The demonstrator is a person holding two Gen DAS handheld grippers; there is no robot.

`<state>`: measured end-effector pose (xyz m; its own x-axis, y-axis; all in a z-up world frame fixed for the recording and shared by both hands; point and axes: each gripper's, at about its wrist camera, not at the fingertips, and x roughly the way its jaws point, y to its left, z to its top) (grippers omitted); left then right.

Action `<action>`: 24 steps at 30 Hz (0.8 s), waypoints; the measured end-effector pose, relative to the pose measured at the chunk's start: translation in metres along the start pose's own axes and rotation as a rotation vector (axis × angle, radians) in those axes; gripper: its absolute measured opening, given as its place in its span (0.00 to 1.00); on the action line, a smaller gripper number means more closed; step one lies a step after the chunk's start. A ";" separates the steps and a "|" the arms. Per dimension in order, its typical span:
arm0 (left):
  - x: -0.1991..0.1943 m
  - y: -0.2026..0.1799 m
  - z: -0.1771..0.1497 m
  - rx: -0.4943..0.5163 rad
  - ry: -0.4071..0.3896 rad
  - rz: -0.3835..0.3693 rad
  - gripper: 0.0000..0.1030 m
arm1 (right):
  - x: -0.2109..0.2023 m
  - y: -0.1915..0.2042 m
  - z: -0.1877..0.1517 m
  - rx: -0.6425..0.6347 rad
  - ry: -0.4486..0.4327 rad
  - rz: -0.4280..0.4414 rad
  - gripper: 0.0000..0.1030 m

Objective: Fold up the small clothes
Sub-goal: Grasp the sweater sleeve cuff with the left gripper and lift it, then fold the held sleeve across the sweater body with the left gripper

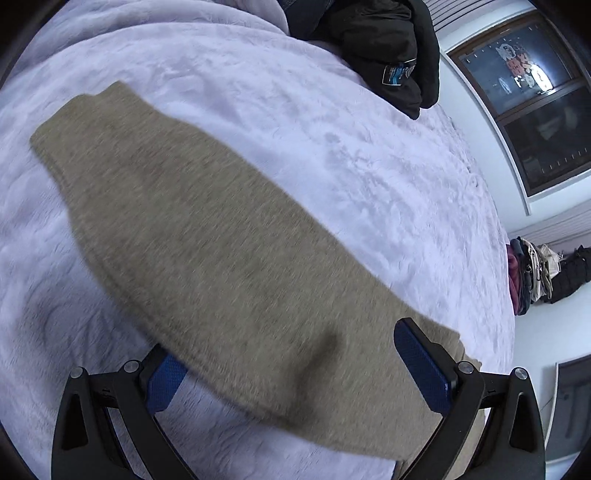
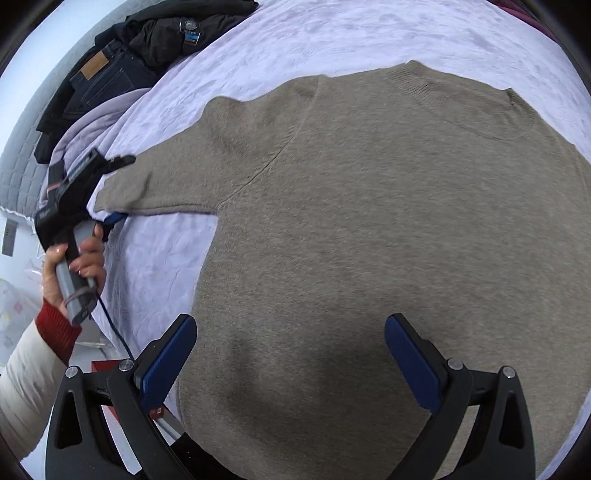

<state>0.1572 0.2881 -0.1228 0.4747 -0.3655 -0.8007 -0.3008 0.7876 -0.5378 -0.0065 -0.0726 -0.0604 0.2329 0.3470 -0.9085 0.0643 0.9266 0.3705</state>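
Right hand-held gripper [image 2: 290, 363] of mine hangs spread wide over the near hem of the tan sweater [image 2: 369, 229], pinching nothing. That sweater lies flat, neck to the far side, on the lavender bed cover [image 2: 332, 33]. My left hand-held gripper [image 1: 288, 363] is spread too, with the sweater's sleeve [image 1: 192, 229] passing between its blue pads [image 1: 421, 365]; I cannot tell whether they touch it. In the right view my left hand [image 2: 79, 258] grips the handle at the sleeve's cuff. Farther off, dark jeans [image 2: 107, 77] and a black jacket [image 2: 177, 33] sit piled at the bed's far left corner.
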 end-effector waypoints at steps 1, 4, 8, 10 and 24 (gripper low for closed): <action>0.000 -0.002 0.002 -0.001 -0.011 0.021 0.91 | 0.001 0.002 0.000 0.000 0.005 0.001 0.99; 0.003 -0.005 0.008 0.018 -0.011 0.063 0.26 | -0.001 0.007 -0.001 -0.013 0.002 0.015 0.99; -0.010 -0.018 0.005 0.106 -0.055 0.101 0.13 | -0.007 0.005 -0.004 -0.012 -0.017 0.040 0.98; -0.025 -0.035 0.000 0.168 -0.087 0.088 0.13 | -0.009 0.000 -0.005 0.003 -0.034 0.053 0.95; -0.030 -0.277 -0.137 0.719 0.003 -0.232 0.13 | -0.056 -0.086 -0.015 0.202 -0.168 0.023 0.93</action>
<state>0.1127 0.0130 0.0139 0.4575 -0.5618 -0.6893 0.4211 0.8196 -0.3885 -0.0399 -0.1701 -0.0441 0.3936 0.3226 -0.8608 0.2456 0.8654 0.4367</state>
